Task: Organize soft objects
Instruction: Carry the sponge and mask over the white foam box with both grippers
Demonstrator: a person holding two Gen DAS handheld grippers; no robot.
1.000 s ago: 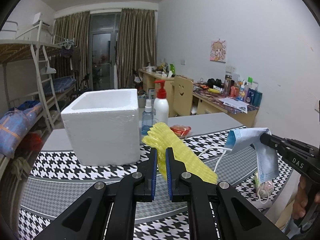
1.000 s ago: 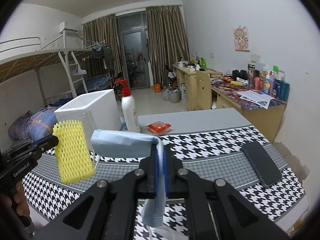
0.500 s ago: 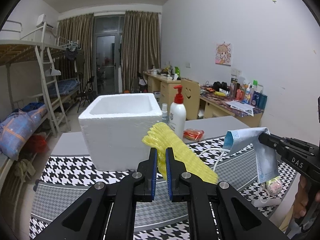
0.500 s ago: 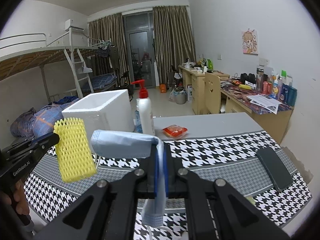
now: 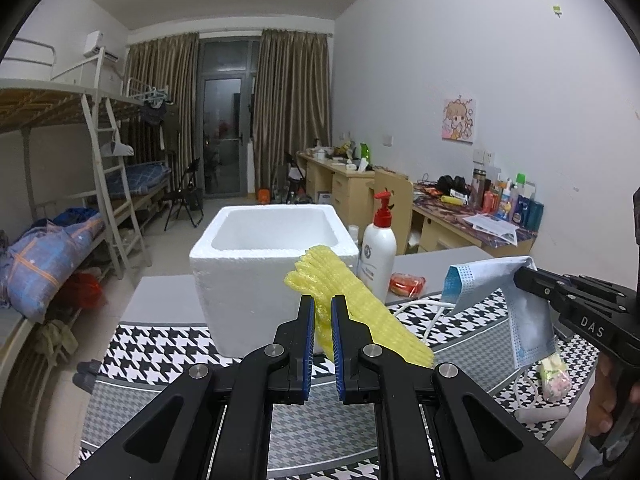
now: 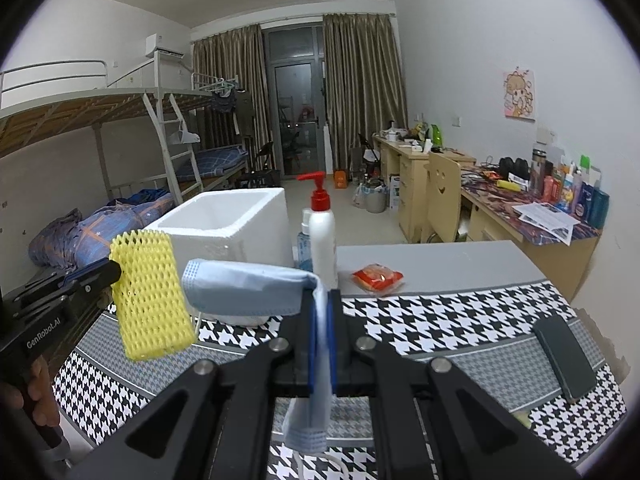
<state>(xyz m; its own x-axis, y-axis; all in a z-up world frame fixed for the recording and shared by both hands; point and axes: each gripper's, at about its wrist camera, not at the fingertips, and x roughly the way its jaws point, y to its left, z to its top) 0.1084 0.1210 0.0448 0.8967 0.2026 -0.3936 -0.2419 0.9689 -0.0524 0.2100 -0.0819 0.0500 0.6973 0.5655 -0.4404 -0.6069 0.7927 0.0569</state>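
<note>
Left gripper, seen from its own wrist camera, has its jaws pinched nearly together on a yellow foam net, which sticks out ahead of the fingers and off to the right. Just beyond it a white foam box stands on the checked table mat; as much of its inside as shows looks empty, though the near wall hides the bottom. A pump bottle stands just beside the box on its right. At the right edge the right gripper holds a blue face mask that droops below it, with a hand on the handle.

From the right wrist camera, the right gripper's jaws are clamped flat on the folded mask, one part reaching left and the rest hanging down under the fingers. The net hangs to the left, in front of the box.

Both soft things are off the table and short of the box, so I judge the drop is yet to come. The mask's trailing end could catch the bottle or the box rim, and the light net, held by one edge, could cling to a finger pad or land outside the box
</note>
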